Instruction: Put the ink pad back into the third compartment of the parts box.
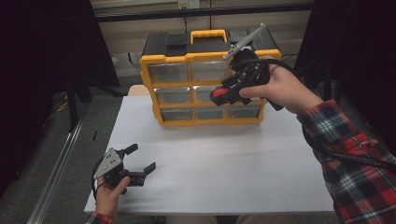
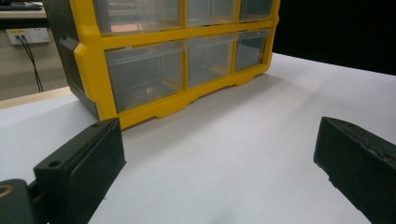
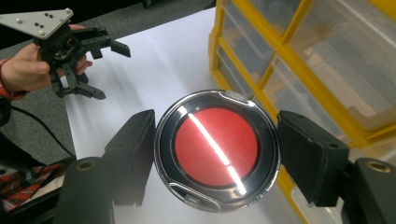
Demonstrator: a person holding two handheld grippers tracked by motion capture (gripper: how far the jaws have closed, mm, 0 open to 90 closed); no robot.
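Yellow drawer cabinet [image 1: 205, 116] behind red disc [image 3: 216, 148]

Bare table [image 1: 224, 172] before the drawer cabinet [image 1: 205, 116]

A round disc [image 3: 217, 149] with a red face and glossy black rim sits at frame centre. It is clamped between two black jaws, raised off the table.

Drawer contents in the organiser [image 2: 177, 60] look too blurry to ID; top rows cut off.
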